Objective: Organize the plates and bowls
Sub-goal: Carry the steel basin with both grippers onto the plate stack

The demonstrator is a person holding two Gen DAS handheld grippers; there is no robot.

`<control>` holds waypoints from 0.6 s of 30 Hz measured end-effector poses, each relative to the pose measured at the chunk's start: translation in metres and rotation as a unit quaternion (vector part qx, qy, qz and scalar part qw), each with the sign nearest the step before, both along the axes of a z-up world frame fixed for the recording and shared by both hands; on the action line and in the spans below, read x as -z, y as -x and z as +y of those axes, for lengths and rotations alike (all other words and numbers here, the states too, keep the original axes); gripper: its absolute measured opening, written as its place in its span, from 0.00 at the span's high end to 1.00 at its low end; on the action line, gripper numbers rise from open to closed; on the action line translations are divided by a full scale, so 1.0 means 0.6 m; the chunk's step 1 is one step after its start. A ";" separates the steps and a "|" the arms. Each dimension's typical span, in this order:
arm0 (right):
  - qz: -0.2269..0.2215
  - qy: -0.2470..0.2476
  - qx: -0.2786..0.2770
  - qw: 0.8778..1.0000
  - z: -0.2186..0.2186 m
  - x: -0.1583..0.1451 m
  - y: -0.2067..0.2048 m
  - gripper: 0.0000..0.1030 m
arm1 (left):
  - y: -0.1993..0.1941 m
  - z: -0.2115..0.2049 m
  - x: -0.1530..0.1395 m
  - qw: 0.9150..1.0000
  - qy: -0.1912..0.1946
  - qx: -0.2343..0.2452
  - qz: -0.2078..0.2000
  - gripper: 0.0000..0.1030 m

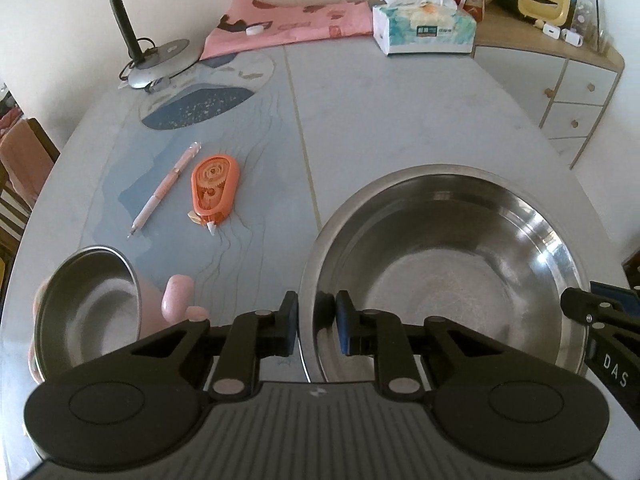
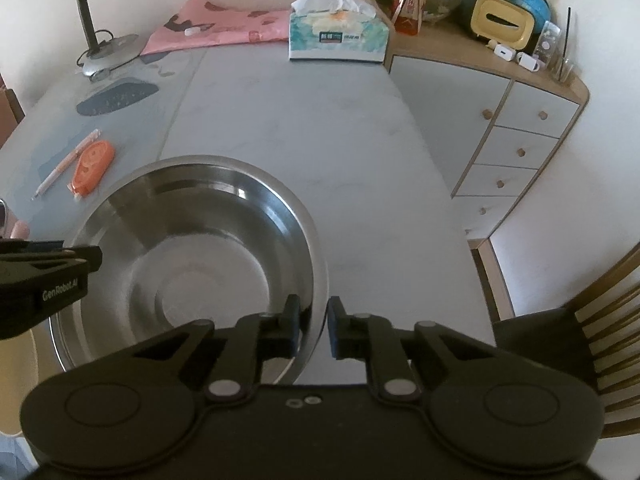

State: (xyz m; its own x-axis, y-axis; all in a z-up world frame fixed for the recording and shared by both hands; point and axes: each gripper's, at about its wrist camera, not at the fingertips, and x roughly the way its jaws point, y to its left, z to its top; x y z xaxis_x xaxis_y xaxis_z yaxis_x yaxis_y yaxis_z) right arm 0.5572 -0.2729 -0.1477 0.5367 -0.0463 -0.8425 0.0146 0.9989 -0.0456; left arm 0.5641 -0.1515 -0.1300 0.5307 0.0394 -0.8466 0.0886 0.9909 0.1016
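Observation:
A large steel bowl (image 1: 440, 272) stands empty on the grey table (image 1: 380, 112). My left gripper (image 1: 317, 320) is shut on its left rim, one pad outside the wall and one inside. In the right wrist view the same bowl (image 2: 192, 248) fills the lower left, and my right gripper (image 2: 314, 326) is shut on its right rim in the same way. A finger of the right gripper (image 1: 580, 306) shows at the bowl's far side. A small steel bowl with a pink outside (image 1: 92, 312) lies tilted on its side left of the left gripper, apart from it.
A pink pen (image 1: 166, 190) and an orange correction tape (image 1: 214, 188) lie left of the big bowl. At the back are a desk lamp (image 1: 160, 60), a pink cloth (image 1: 288, 20) and a tissue box (image 1: 424, 28). A drawer cabinet (image 2: 512, 132) and a wooden chair (image 2: 580, 340) stand to the right.

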 end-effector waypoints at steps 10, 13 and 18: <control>-0.007 0.001 0.002 1.000 0.004 -0.057 0.054 0.86 | 0.054 0.013 -0.058 1.000 0.012 0.009 -0.004 0.82; -0.010 -0.002 0.000 1.000 0.011 -0.078 0.077 0.86 | 0.082 0.022 -0.080 1.000 0.011 0.014 -0.008 0.82; -0.016 -0.005 -0.002 1.000 0.029 -0.109 0.120 0.86 | 0.131 0.046 -0.107 1.000 0.014 0.013 -0.005 0.82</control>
